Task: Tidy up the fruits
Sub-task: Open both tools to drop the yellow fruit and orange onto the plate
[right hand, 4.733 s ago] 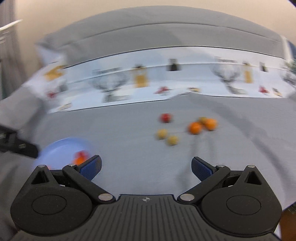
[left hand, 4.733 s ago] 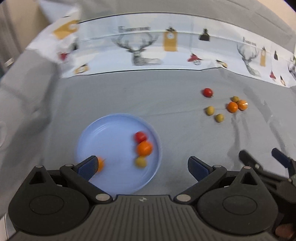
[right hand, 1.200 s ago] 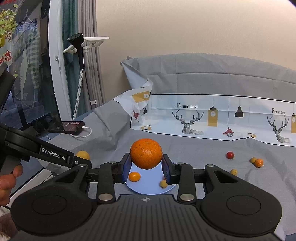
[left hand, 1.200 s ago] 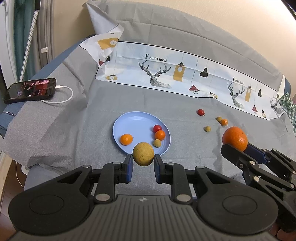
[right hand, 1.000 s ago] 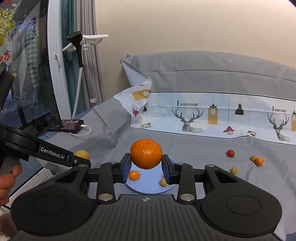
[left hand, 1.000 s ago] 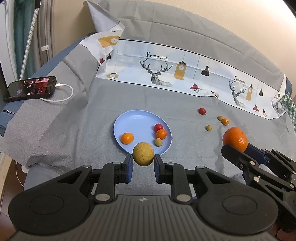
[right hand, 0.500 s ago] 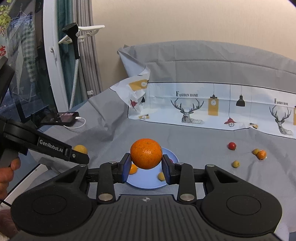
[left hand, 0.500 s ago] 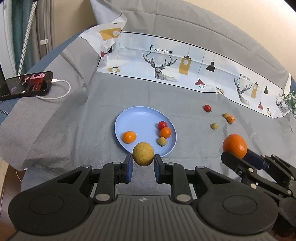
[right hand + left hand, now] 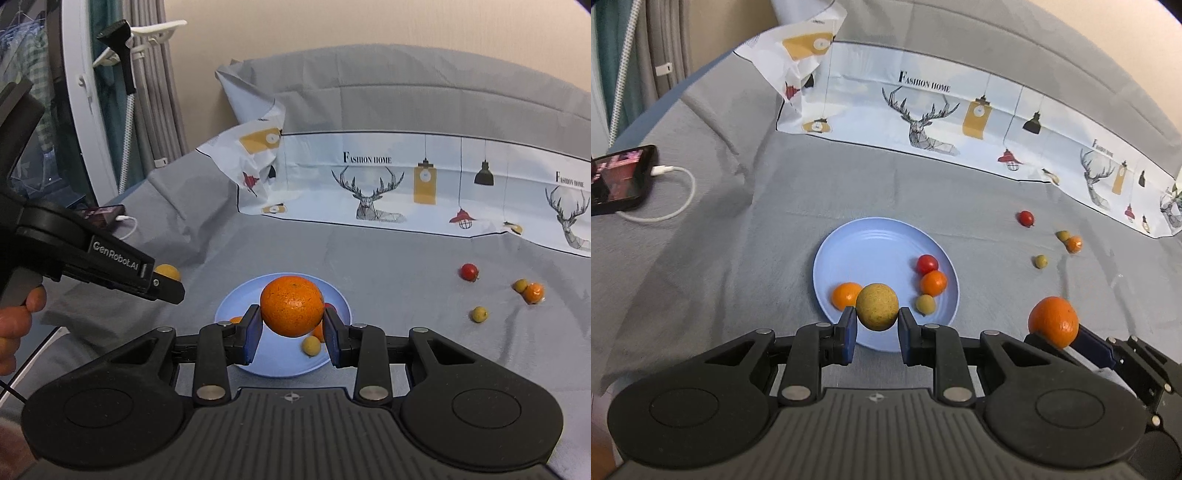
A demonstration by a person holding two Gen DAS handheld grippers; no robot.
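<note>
Grey bedsheet point(image 9: 746, 229): left gripper point(image 9: 875, 325) jaws clamp a yellow fruit point(image 9: 877, 306); right gripper point(image 9: 293, 334) jaws clamp an orange point(image 9: 291, 304).

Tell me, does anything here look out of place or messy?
Yes: four small fruits lie loose on the grey sheet, off the plate: a red one, two green and an orange one.

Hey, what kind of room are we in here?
Probably a bedroom at home: the work surface looks like a bed under a grey sheet, a black phone charges at its edge, and grey curtains hang beside it.
</note>
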